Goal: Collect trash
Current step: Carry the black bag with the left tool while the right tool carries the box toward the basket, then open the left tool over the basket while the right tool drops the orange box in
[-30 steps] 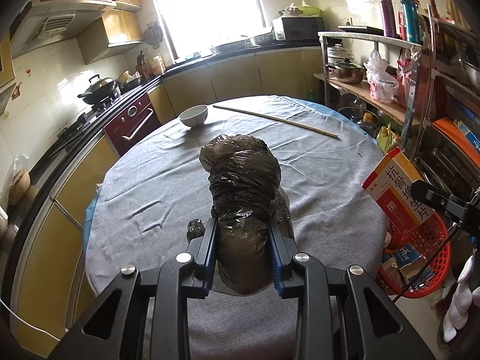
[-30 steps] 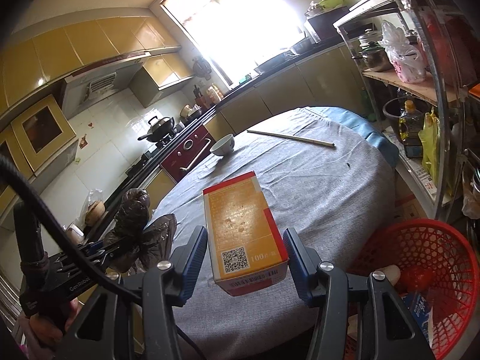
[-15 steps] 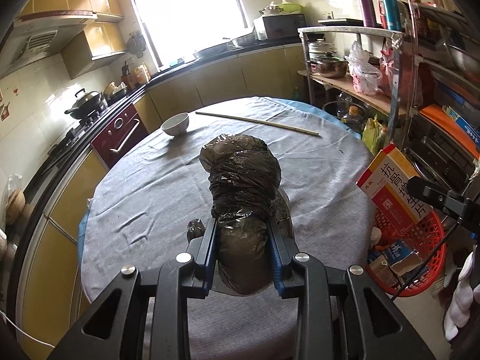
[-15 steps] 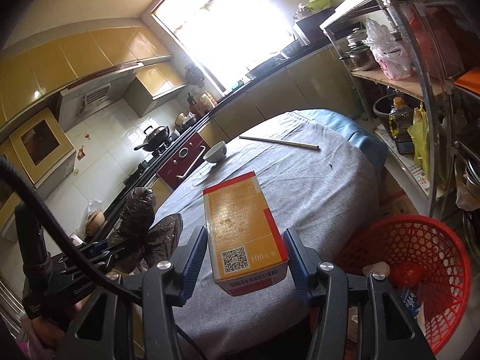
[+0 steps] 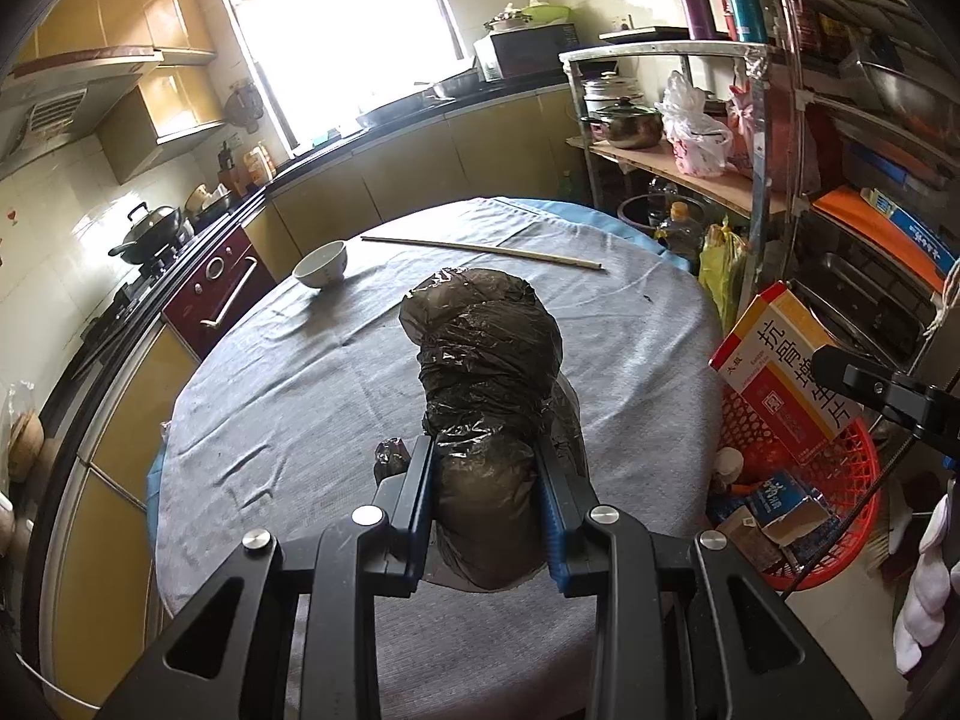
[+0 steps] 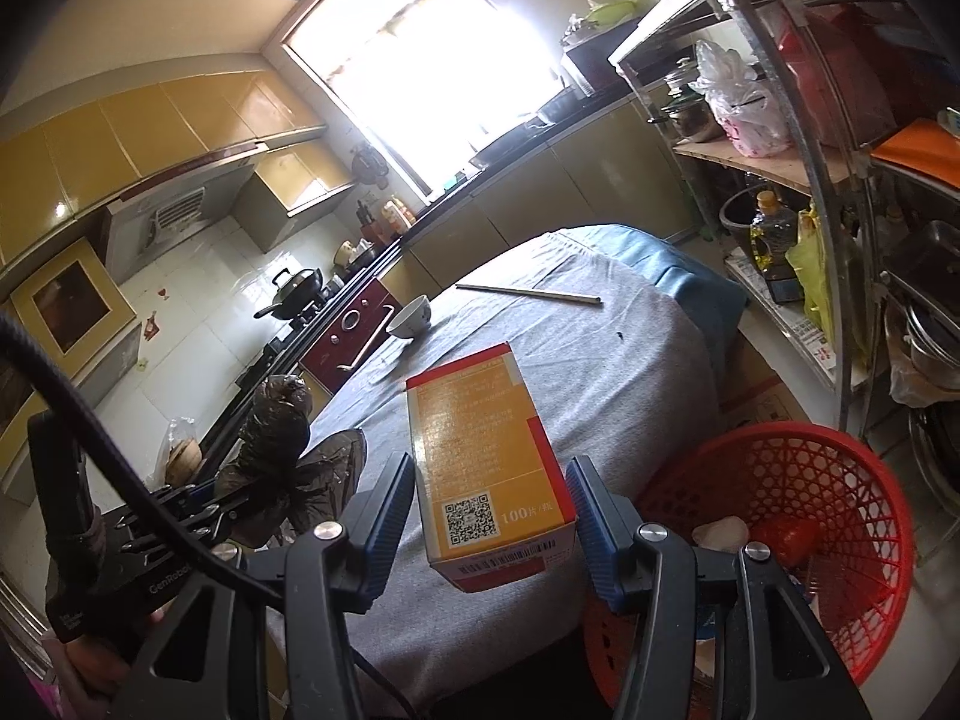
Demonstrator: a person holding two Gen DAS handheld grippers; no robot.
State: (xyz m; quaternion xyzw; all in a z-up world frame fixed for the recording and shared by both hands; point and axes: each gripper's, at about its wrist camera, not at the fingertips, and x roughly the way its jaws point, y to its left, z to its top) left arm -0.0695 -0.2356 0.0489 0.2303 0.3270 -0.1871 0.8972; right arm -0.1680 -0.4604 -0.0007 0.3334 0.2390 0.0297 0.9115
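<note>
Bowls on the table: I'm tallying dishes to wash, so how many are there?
1. The white bowl stands at the table's far left edge, near the chopsticks.

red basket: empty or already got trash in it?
Not empty. The red basket by the table already holds cartons and other bits; neither held item is in it yet.

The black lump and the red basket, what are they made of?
Black lump: looks like thin plastic film, a bag, shiny and full of crinkles. Red basket: probably hard moulded plastic, glossy, with a see-through lattice of holes.
</note>
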